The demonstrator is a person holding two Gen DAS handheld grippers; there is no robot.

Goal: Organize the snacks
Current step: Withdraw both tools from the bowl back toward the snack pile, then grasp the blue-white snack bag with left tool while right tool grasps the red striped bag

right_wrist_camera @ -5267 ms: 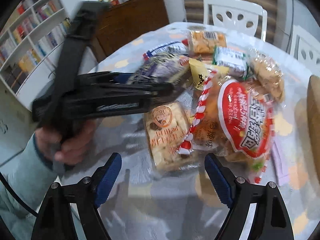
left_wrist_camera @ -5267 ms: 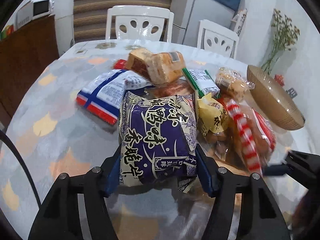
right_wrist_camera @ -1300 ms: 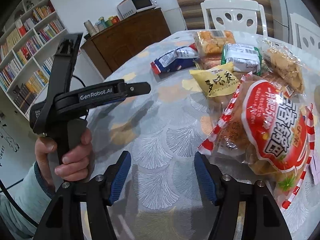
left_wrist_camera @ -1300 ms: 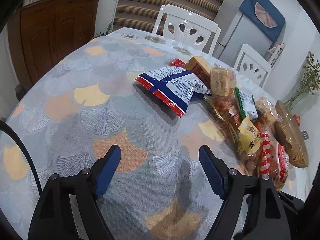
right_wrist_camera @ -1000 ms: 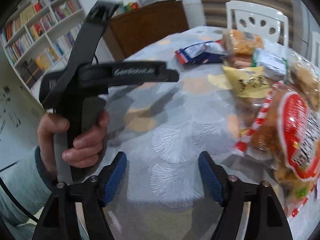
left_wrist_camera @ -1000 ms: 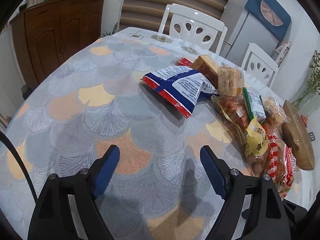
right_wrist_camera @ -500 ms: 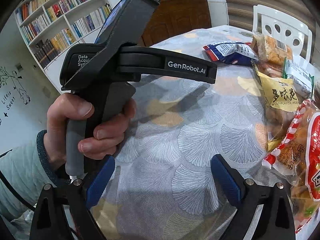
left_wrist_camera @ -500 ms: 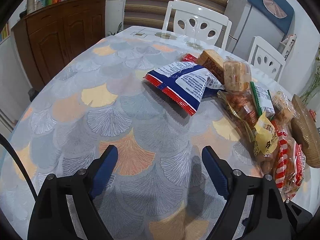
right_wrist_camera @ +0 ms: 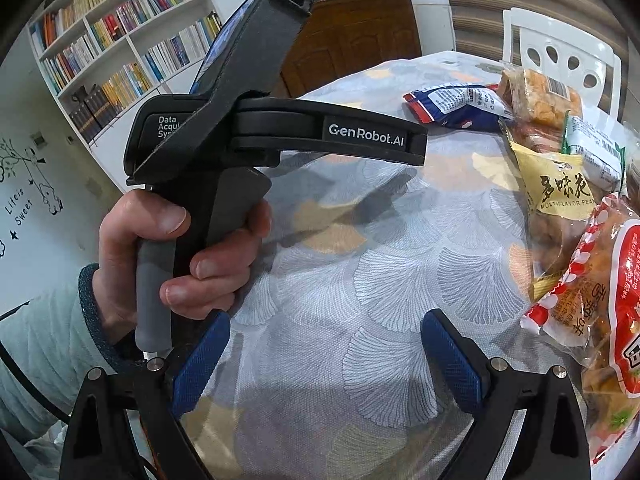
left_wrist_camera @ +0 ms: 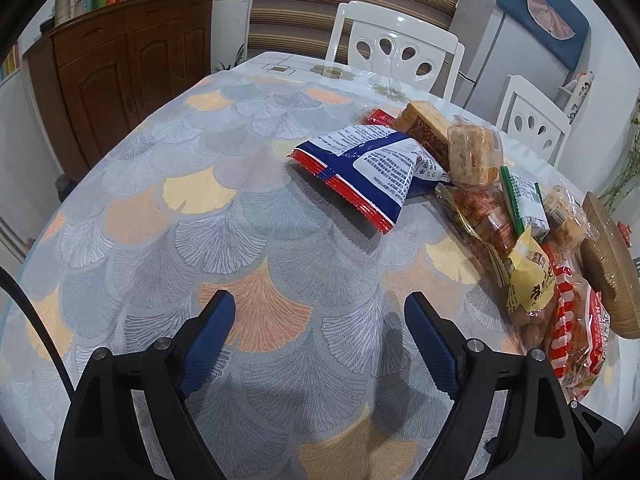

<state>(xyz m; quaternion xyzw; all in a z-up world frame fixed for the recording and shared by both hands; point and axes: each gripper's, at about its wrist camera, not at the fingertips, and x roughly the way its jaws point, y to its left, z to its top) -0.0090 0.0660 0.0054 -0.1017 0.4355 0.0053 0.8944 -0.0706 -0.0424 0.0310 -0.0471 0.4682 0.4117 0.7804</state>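
Observation:
Several snack packs lie in a row on the table's right side. A blue, white and red bag [left_wrist_camera: 372, 168] [right_wrist_camera: 456, 104] lies farthest left. Behind it are an orange cracker pack [left_wrist_camera: 472, 156] [right_wrist_camera: 536, 96], a green-edged white pack [left_wrist_camera: 524, 200], a yellow peanut pack [left_wrist_camera: 530, 280] [right_wrist_camera: 560, 188] and a big red-and-white bag [left_wrist_camera: 576, 332] [right_wrist_camera: 600, 304]. My left gripper [left_wrist_camera: 318, 340] is open and empty above bare tablecloth, short of the snacks. My right gripper [right_wrist_camera: 326, 360] is open and empty, left of the big bag. The left gripper's body [right_wrist_camera: 280, 136] fills the right wrist view.
The round table [left_wrist_camera: 200, 208] has a fan-pattern cloth. A woven wooden bowl [left_wrist_camera: 612, 264] stands at the right edge. White chairs [left_wrist_camera: 396, 48] stand behind the table, a wooden cabinet [left_wrist_camera: 120, 60] at the left, and a bookshelf [right_wrist_camera: 120, 40] beyond.
The left gripper held a purple snack pack 5 seconds ago and is now open and empty, pulled back from the pile. Over the last second both grippers drew back slightly.

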